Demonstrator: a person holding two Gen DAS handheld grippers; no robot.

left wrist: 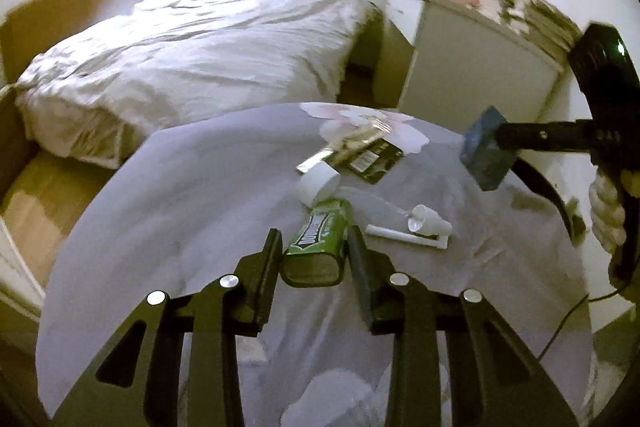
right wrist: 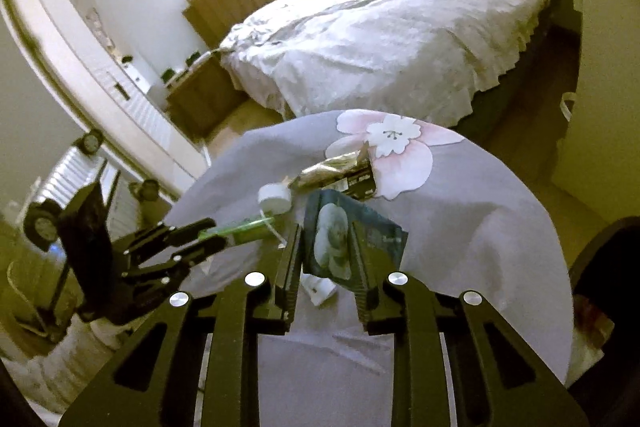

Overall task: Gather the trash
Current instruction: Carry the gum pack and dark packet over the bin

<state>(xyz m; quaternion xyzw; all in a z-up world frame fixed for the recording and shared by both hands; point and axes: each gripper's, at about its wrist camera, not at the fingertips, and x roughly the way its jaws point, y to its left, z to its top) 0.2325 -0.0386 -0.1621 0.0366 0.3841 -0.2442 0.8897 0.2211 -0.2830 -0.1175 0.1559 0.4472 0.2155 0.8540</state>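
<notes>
Above the grey cloth [left wrist: 180, 187], left jaws clamp a green packet [left wrist: 320, 239]; right jaws seemingly pinch a blue packet [right wrist: 340, 235].

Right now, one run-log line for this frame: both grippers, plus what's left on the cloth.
left gripper: shut on green carton | right gripper: shut on blue packet | left on grey cloth: white cup, foil wrapper

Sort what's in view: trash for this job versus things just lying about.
Trash: green packet in left gripper; blue packet in right gripper; gold wrapper; white cup.
Lying about: white bed; white cabinet.
</notes>
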